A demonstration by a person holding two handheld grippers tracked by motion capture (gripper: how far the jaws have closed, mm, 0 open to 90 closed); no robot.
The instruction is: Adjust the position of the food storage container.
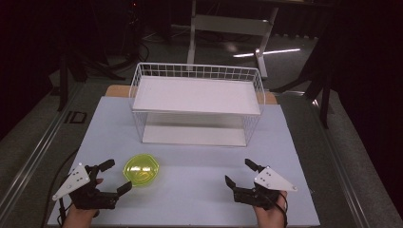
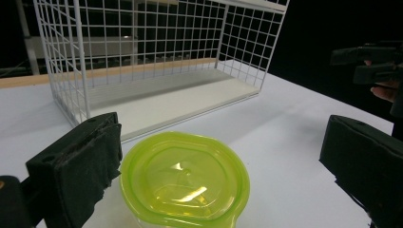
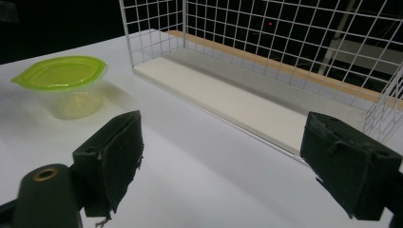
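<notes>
Apparently pre-grasp: left gripper (image 1: 115, 176) jaws spread beside round clear tub with lime-green lid (image 1: 141, 169), untouched. Right gripper (image 1: 240, 173) spread, idle. Next judged: tub straddled, jaws closed, perhaps toward white wire-mesh shelf rack (image 1: 196, 105).

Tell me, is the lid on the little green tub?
Yes, shut: the round clear plastic tub wears its yellow-green lid flat on top, upright.

Each hand holds a black gripper: left gripper (image 1: 110, 177), right gripper (image 1: 240, 172). Each has 2 soft, frayed pads (image 2: 88, 175) and 1 grey 3-cornered plate with small dots.

White wire rack (image 1: 197, 102); green-lidded container (image 1: 141, 169); table (image 1: 190, 190).
</notes>
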